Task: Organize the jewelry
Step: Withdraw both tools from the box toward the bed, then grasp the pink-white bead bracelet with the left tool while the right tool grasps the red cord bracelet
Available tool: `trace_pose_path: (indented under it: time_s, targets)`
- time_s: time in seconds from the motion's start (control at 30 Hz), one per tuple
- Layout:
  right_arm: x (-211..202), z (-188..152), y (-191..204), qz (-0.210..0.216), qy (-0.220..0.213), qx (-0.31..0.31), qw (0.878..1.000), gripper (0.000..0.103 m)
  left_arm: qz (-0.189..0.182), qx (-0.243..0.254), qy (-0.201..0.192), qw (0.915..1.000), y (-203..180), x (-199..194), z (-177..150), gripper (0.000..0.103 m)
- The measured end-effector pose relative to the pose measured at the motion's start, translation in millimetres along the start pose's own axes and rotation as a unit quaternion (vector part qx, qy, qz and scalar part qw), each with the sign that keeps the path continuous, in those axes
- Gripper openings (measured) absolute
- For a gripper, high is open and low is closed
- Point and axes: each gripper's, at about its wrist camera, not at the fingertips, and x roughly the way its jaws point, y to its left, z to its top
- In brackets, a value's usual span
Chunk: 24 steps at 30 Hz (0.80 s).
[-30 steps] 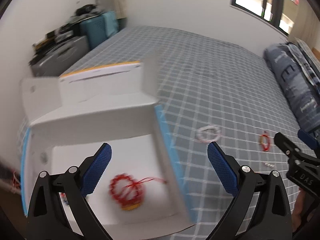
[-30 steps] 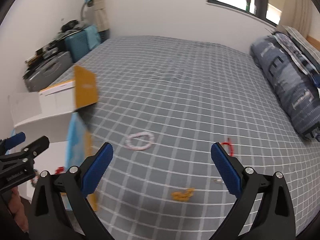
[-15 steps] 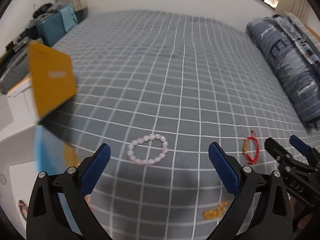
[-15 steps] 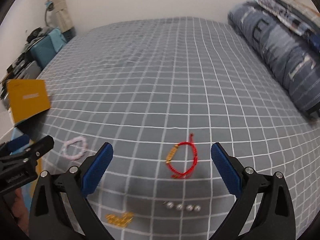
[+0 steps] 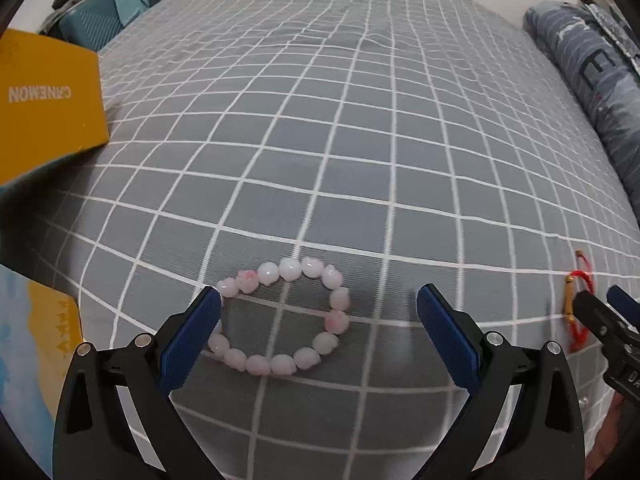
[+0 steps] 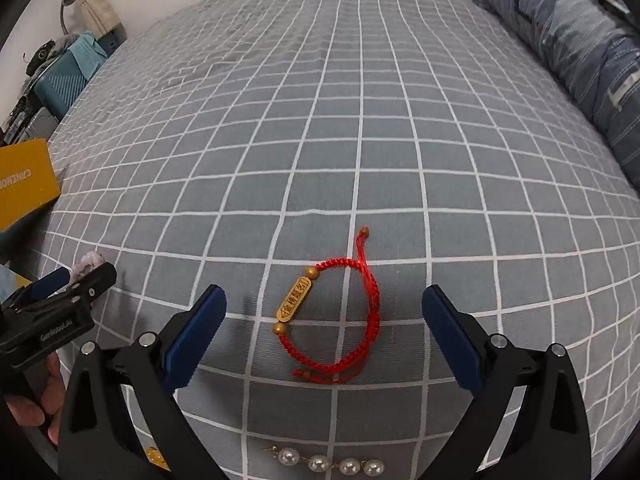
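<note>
A pink bead bracelet [image 5: 286, 316] lies flat on the grey checked bedspread [image 5: 320, 128]. My left gripper [image 5: 318, 334] hovers just over it, open, its left pad at the ring's left edge. A red cord bracelet with a gold tag [image 6: 332, 316] lies between the wide open fingers of my right gripper [image 6: 324, 332]. That red bracelet [image 5: 576, 308] also shows at the far right of the left wrist view, partly behind the right gripper. A string of pearls [image 6: 330, 464] and a small gold piece [image 6: 154, 456] lie near the bed's front edge.
An open box with an orange flap [image 5: 48, 92] stands at the left edge of the bed; the same flap [image 6: 26, 184] shows in the right wrist view. A blue patterned pillow [image 6: 580, 52] lies along the right side. Luggage [image 5: 96, 24] sits beyond the bed's far left.
Both grippers have swung away from the box and come down close to the bedspread. The left now sits over the pink bracelet, the right over the red one. Both stay open.
</note>
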Motion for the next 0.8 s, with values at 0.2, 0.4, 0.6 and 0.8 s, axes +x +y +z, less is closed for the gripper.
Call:
trace_pose_path:
  time_s: [0.2,0.4,0.6,0.8]
  targets:
    - [10,-3,-1,0.004,0.015,0.000,1.000,0.094,0.010,0.006,-0.004,0.9999,1,4,-2,0.097]
    - [19,-3,-1,-0.003,0.023,0.003,1.000,0.087,0.021,0.009,-0.006,0.9997,-1,6,-5,0.091]
    - [21,-1,1,-0.023,0.023,0.002,0.999,0.075,-0.007,0.009,0.011,0.9999,1,9,-5,0.059]
    - [21,2,1,-0.035,0.016,0.003,0.999,0.062,-0.012,0.025,0.009,0.9996,-5,7,-6,0.042]
